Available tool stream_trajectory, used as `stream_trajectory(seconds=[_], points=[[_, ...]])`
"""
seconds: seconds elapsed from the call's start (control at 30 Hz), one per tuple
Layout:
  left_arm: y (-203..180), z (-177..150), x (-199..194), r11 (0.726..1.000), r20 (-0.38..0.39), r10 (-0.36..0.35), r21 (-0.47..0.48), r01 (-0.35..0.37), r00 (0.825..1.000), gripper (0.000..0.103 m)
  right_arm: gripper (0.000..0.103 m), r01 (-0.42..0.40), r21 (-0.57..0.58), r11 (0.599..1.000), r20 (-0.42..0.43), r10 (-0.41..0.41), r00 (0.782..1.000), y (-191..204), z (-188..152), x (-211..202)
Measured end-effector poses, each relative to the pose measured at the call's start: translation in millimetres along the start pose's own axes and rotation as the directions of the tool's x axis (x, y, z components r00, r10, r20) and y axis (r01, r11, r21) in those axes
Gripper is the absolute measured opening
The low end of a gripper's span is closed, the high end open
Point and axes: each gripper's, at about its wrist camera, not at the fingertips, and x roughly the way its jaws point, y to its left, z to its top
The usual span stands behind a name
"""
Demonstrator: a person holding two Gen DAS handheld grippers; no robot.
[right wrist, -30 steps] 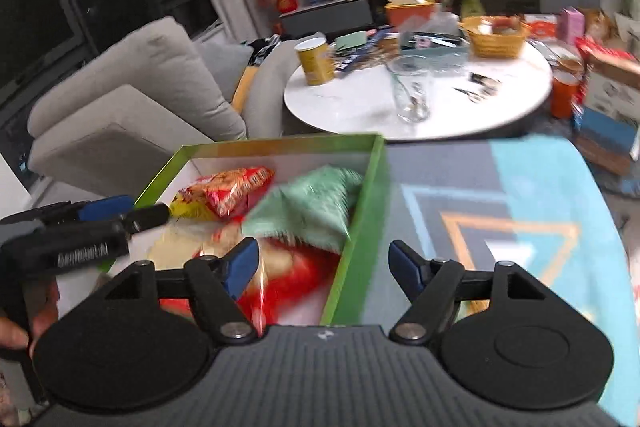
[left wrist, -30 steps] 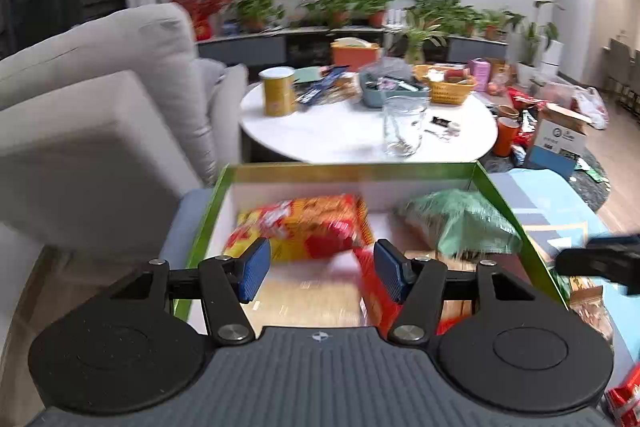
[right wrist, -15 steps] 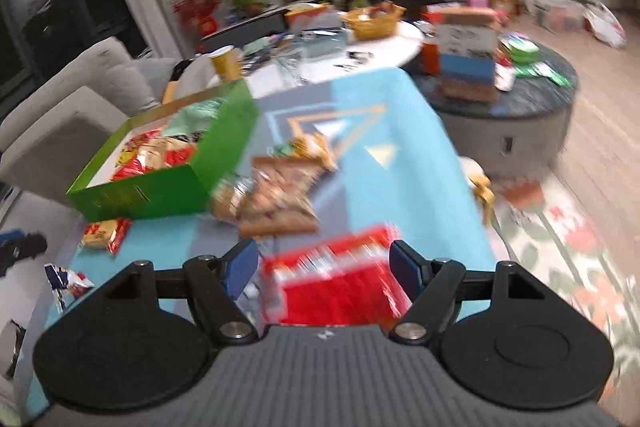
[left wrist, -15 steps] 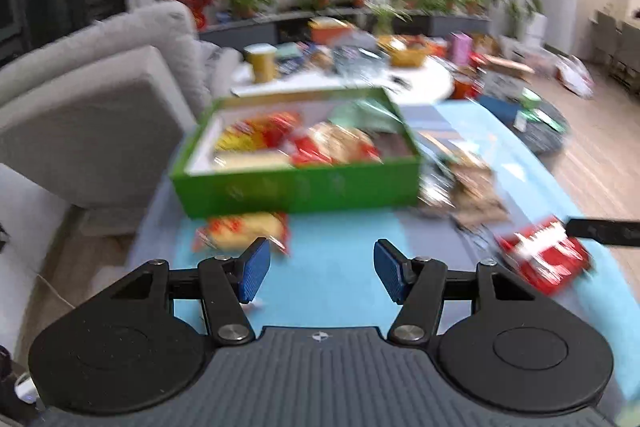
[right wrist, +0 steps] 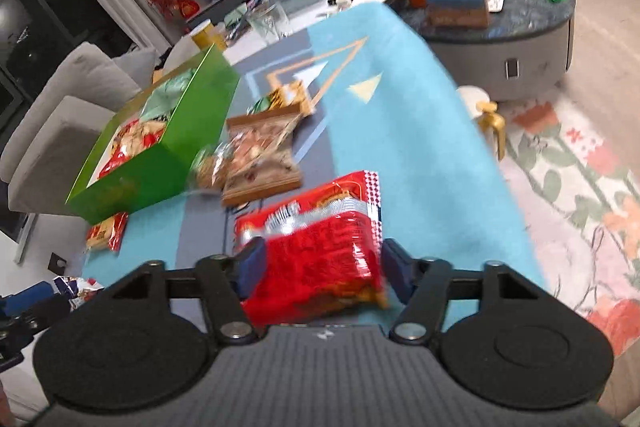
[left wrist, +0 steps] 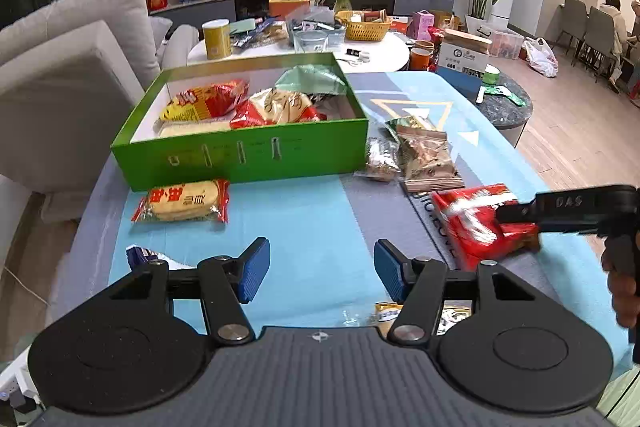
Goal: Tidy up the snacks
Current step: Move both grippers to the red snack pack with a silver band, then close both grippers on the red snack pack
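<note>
Right gripper (right wrist: 320,269) clamps the red snack bag (right wrist: 320,247), right of the green box (left wrist: 240,155) | left gripper (left wrist: 320,267) spread wide, empty, hovering in front of that box | yellow cracker pack (left wrist: 182,201) lies against the box's front wall

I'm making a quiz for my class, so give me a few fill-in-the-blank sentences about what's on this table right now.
1. The snack box on the table is colored ____.
2. The right gripper has a ____ snack bag between its fingers.
3. The left gripper is open and holds ____.
4. The rice cracker pack lies ____ the box.

Missing words: green; red; nothing; outside
</note>
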Motion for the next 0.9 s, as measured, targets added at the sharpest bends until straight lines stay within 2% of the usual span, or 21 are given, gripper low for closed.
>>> stream_trajectory(seconds=[0.1,0.23,0.4,0.47,0.5,0.63,0.77,0.9], points=[[7.2,-2.3,5.6,1.0,-0.017,0.0,-0.011,-0.001,1.0,0.055,0.019,-0.043,-0.019,0.999,-0.02,0.043,0.999,22.6,-6.0,10.9],[23.4,-2.9,17.6,0.999,-0.043,0.008,-0.032,-0.009,0.999,0.055,0.019,-0.068,-0.11,0.992,-0.038,0.064,0.997,57.7,-6.6,32.2],[41.1,0.2,31.9,0.999,-0.064,-0.007,-0.054,0.003,0.998,0.055,0.02,-0.133,-0.154,0.979,-0.085,0.121,0.989,79.2,1.1,48.1],[42.4,1.5,36.2,0.999,-0.07,-0.018,-0.047,0.015,0.997,0.055,0.041,-0.152,-0.139,0.979,-0.072,0.143,0.987,77.2,7.7,46.0],[41.4,2.4,38.7,0.999,-0.074,-0.023,-0.044,0.019,0.997,0.055,0.044,-0.154,-0.128,0.98,-0.061,0.147,0.987,75.4,10.8,44.6],[35.5,6.5,50.5,0.996,-0.097,-0.075,-0.053,0.07,0.992,0.056,0.044,-0.126,-0.125,0.984,-0.054,0.12,0.991,76.9,17.2,46.7],[21.9,7.0,56.8,0.992,-0.12,-0.125,0.006,0.127,0.985,0.056,0.044,-0.106,-0.121,0.987,-0.086,0.096,0.992,82.4,15.3,54.2],[15.3,3.6,64.3,0.99,-0.15,-0.125,0.044,0.133,0.981,0.056,0.042,-0.094,-0.086,0.992,-0.106,0.084,0.991,82.8,14.4,61.7]])
